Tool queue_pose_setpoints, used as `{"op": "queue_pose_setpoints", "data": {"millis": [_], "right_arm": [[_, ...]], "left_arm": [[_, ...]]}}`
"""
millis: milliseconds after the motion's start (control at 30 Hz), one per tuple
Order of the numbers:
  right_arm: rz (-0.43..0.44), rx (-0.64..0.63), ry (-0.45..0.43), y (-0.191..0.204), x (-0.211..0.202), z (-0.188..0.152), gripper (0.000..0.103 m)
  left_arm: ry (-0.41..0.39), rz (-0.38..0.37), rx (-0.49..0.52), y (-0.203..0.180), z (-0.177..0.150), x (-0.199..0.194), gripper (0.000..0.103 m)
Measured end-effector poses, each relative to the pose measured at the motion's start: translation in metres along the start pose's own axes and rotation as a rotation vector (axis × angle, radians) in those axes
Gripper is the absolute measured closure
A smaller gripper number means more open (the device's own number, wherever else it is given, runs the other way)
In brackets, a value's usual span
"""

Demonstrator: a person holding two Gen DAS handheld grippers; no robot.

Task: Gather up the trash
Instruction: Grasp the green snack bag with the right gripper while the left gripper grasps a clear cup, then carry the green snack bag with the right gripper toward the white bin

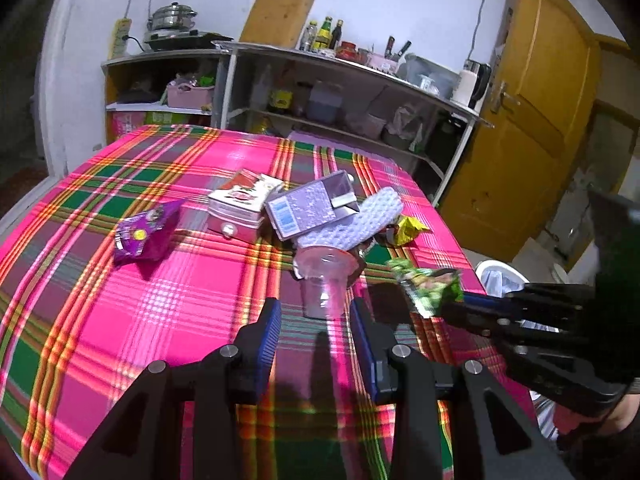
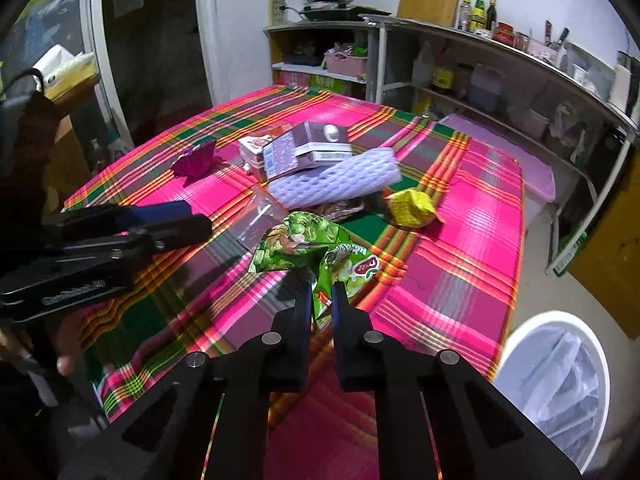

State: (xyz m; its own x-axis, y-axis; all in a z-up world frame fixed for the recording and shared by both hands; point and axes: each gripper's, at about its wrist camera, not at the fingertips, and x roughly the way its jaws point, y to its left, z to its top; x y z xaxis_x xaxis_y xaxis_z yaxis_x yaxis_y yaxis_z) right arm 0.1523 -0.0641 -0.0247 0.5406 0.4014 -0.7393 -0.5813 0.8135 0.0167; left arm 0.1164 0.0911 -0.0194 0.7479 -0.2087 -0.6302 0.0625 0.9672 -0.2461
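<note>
Barely started: right hand-held gripper (image 2: 321,294) pinches the green snack wrapper (image 2: 310,250), left hand-held gripper (image 1: 314,322) half-open and empty near the plastic cup (image 1: 323,280); rest still on the desk (image 1: 80,300).

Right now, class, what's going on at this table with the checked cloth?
A person is clearing trash with a gripper in each hand. The right gripper is shut on a green snack wrapper. The left gripper is open, its fingers either side of a clear plastic cup but not pressing it. A purple packet, boxes and a yellow wrapper remain on the cloth. A white bin stands beside the table.
</note>
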Motion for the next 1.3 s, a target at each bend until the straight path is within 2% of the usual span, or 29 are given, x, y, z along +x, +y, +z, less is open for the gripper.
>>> {"op": "queue_pose_setpoints", "data": {"millis": [100,433,467,567,833,1067,1300], "right_arm": [[-0.008,0.025,-0.01,-0.008,-0.008,-0.004,0.093],[-0.026,0.086,-0.027,-0.03,-0.02,-0.013,0.093],[-0.027,0.089,-0.029,-0.031,-0.021,-0.014,0.093],[-0.028,0.1,-0.036,-0.034,-0.024,-0.015,0.093],[-0.034,0.144,-0.06,-0.044,-0.038,-0.022,0.093],[-0.056,0.182,-0.079,-0.053,-0.056,-0.035,0.093],[-0.086,0.227,-0.099,-0.065,-0.076,-0.048,0.093]], "left_arm": [[0.025,-0.004,0.01,-0.004,0.003,0.013,0.056],[0.11,0.05,0.008,-0.009,0.009,0.048,0.056],[0.12,0.048,0.004,-0.009,0.009,0.051,0.058],[0.134,0.045,-0.003,-0.009,0.009,0.055,0.076],[0.065,0.019,0.02,-0.022,0.004,0.031,0.077],[0.004,-0.035,0.06,-0.05,0.003,0.002,0.077],[-0.02,-0.087,0.101,-0.082,0.003,-0.015,0.077]]}}
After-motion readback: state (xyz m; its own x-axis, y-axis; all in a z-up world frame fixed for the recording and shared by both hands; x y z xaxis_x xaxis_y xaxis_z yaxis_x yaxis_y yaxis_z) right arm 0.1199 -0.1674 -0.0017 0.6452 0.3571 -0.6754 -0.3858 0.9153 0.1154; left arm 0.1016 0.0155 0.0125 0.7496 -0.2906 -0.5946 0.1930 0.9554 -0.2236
